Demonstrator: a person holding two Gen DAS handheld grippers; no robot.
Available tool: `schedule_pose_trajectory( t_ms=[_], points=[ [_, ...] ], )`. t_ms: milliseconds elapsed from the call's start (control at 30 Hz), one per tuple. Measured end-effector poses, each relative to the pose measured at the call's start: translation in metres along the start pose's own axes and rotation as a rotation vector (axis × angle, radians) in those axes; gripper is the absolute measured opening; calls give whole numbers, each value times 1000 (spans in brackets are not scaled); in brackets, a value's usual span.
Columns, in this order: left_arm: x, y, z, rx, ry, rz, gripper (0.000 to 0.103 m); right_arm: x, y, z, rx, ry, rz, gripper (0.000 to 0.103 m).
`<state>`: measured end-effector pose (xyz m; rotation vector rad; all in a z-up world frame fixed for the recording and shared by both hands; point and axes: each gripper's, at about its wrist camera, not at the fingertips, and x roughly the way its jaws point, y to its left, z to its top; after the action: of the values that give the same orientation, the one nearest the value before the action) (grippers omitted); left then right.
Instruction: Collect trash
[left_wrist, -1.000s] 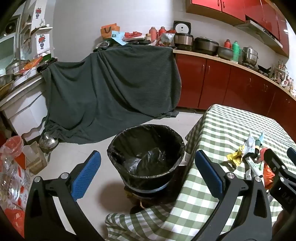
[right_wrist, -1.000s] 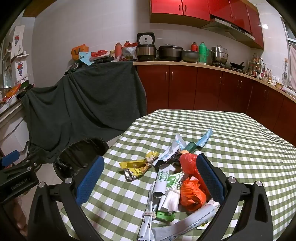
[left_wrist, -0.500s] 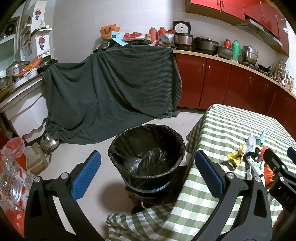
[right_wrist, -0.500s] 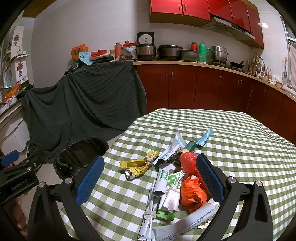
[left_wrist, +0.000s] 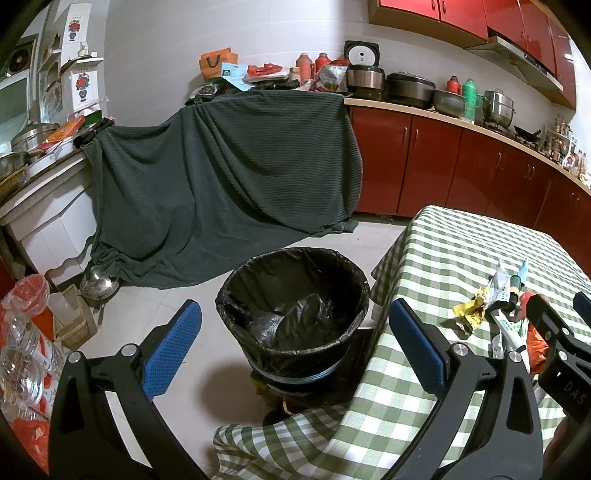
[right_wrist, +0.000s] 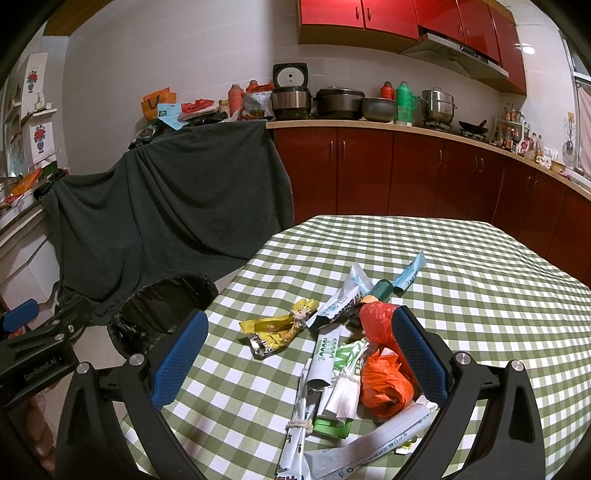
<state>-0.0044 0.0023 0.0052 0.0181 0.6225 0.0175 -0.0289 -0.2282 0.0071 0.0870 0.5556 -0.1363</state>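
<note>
The right tool (right_wrist: 297, 347) is spread wide and holds nothing; its two blue pads stand on either side of a pile of trash (right_wrist: 347, 362) that lies on the counter (right_wrist: 480, 280) with the green and white checked cloth. The pile is just beyond the pads and between them, closer to the right pad. In it there is an orange plastic bag (right_wrist: 384, 380) near the right pad, a red plastic bag (right_wrist: 376, 317) touching it on the far side, and several long white wrappers (right_wrist: 327, 354) lying side by side in the middle. A yellow wrapper (right_wrist: 280, 326) lies a little apart on the left of the pile, and a pale blue packet (right_wrist: 410, 271) sticks out at the far end. The left tool (left_wrist: 291, 349) is also spread wide and empty. It hangs above the floor, and between its pads, farther away, stands a trash bin (left_wrist: 295, 314) with a black liner, just beside the left edge of the counter. In the left wrist view the same trash (left_wrist: 495, 310) is seen on the counter to the right, with the right tool (left_wrist: 557, 332) near it. Behind the bin a dark green cloth (left_wrist: 229, 173) hangs over furniture, and red cabinets (right_wrist: 406, 173) run along the far wall.
</note>
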Motion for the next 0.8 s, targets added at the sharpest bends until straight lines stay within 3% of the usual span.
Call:
schedule_pose_trajectory(
  t_ms=[800],
  points=[
    [1,-1,-1,2,1,0,99,1,1,0,2,0,-1,97]
  ],
)
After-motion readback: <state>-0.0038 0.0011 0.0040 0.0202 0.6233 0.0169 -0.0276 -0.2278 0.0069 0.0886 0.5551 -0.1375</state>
